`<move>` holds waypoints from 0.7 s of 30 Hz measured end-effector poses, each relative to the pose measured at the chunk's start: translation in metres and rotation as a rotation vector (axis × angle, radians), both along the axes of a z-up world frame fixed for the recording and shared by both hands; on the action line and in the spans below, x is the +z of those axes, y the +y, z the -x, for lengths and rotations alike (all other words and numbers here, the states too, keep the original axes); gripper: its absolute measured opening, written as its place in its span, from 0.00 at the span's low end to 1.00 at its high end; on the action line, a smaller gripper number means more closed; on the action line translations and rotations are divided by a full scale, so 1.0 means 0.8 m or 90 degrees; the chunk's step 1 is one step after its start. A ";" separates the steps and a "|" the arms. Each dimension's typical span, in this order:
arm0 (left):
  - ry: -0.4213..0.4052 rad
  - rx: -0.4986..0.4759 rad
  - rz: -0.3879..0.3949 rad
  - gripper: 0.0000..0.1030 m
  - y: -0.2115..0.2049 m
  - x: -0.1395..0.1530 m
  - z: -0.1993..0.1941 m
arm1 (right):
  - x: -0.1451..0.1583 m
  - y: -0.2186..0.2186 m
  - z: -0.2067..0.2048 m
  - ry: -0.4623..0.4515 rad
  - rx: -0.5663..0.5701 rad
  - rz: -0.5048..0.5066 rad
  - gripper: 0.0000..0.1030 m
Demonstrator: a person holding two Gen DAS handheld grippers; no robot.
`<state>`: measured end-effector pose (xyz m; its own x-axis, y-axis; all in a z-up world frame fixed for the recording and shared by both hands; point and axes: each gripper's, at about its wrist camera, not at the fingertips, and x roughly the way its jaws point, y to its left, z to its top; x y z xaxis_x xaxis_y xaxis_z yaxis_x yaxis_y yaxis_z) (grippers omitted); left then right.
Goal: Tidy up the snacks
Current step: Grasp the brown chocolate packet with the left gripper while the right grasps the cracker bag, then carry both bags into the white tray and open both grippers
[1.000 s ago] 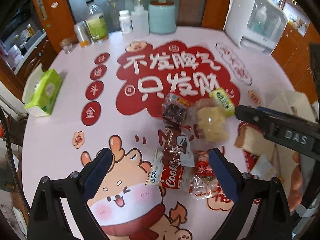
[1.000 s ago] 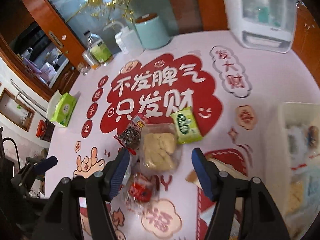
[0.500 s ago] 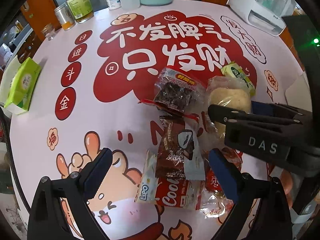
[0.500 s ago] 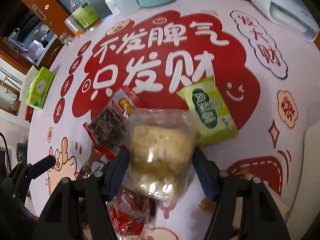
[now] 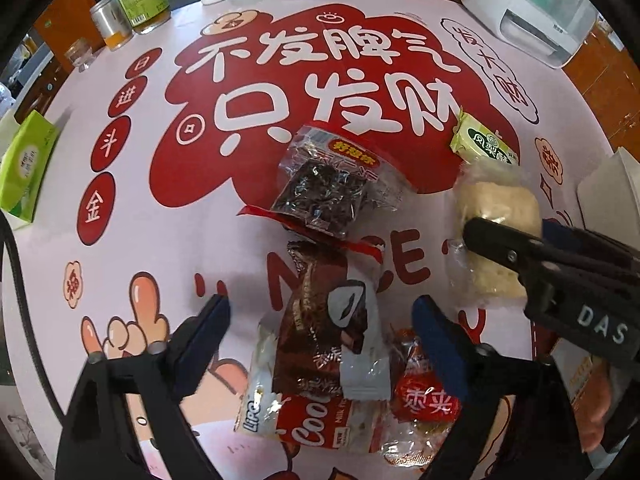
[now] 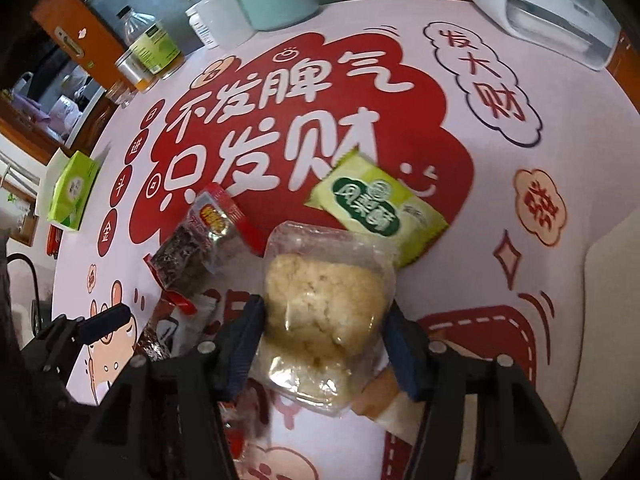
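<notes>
Snacks crowd: right claw point(image 6: 324, 344) clamps pale cake bag point(image 6: 320, 312); left claw point(image 5: 320, 340) gapes over chocolate packet point(image 5: 332, 320).

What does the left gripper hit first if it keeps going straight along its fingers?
Probably the brown chocolate snack packet lying between the open fingers of the left gripper, atop the Lipo cookie pack. Depth is unclear through the fisheye.

Left wrist cam: looking steeply down, close over the surface point(image 5: 168, 208), along left claw point(image 5: 320, 324) | right wrist cam: looking down along right claw point(image 6: 324, 332), closer, from the right | both are sharing: pale cake bag point(image 5: 496, 220) point(image 6: 324, 304), green packet point(image 5: 482, 146) point(image 6: 376, 208), dark snack pack point(image 5: 324, 196) point(image 6: 188, 256).
</notes>
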<state>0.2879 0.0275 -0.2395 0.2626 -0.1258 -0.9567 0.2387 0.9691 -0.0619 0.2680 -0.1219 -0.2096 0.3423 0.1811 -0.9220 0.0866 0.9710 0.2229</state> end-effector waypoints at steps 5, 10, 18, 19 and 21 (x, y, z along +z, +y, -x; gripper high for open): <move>-0.003 -0.002 -0.020 0.46 -0.002 -0.002 0.001 | -0.002 -0.001 0.005 -0.002 -0.002 -0.005 0.56; -0.006 0.009 -0.016 0.36 0.003 0.001 0.009 | -0.002 0.005 0.010 -0.008 0.003 0.001 0.56; -0.047 0.031 -0.005 0.32 0.022 0.040 0.032 | 0.019 0.006 0.030 -0.032 0.001 -0.002 0.56; -0.055 0.033 0.001 0.32 0.025 0.050 0.037 | 0.025 0.007 0.035 -0.039 0.002 -0.002 0.56; -0.069 0.028 0.017 0.32 0.030 0.071 0.050 | 0.036 0.008 0.045 -0.051 0.003 -0.006 0.56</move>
<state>0.2478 0.0511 -0.1825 0.3707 -0.1371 -0.9186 0.2030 0.9771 -0.0639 0.2318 -0.1154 -0.1809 0.4138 0.1915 -0.8900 0.0637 0.9691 0.2382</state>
